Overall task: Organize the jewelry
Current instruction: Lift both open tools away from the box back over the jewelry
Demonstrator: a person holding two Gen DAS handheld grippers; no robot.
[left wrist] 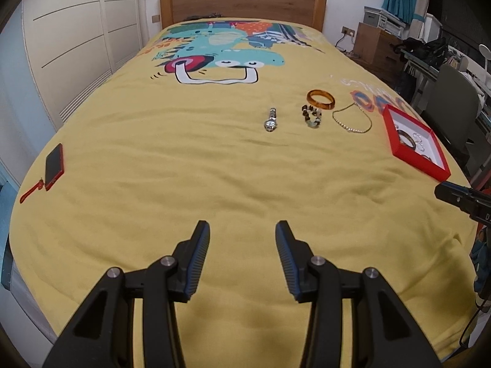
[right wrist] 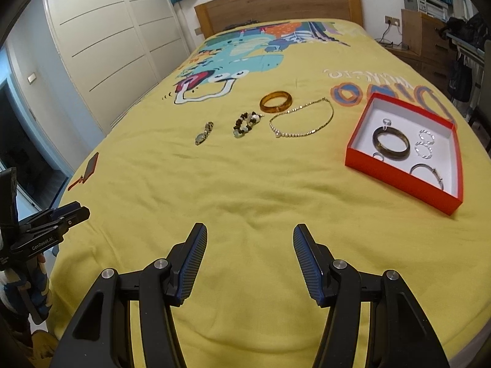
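On the yellow bedspread lie a watch [left wrist: 270,120] [right wrist: 204,133], a beaded bracelet [left wrist: 313,116] [right wrist: 246,123], an amber bangle [left wrist: 321,99] [right wrist: 276,101] and a gold chain necklace [left wrist: 352,118] [right wrist: 302,121]. A red box [left wrist: 415,159] [right wrist: 399,181] with a white inside holds a dark bangle [right wrist: 391,142], a silver bangle [right wrist: 427,174] and small rings. My left gripper [left wrist: 242,239] is open and empty, low over the near bedspread. My right gripper [right wrist: 250,240] is open and empty, short of the box.
A phone in a red case [left wrist: 54,165] [right wrist: 91,164] lies at the bed's left edge. A wooden headboard [left wrist: 242,3] stands at the far end, a white wardrobe [left wrist: 76,46] on the left, and a chair and cluttered furniture [left wrist: 445,70] on the right.
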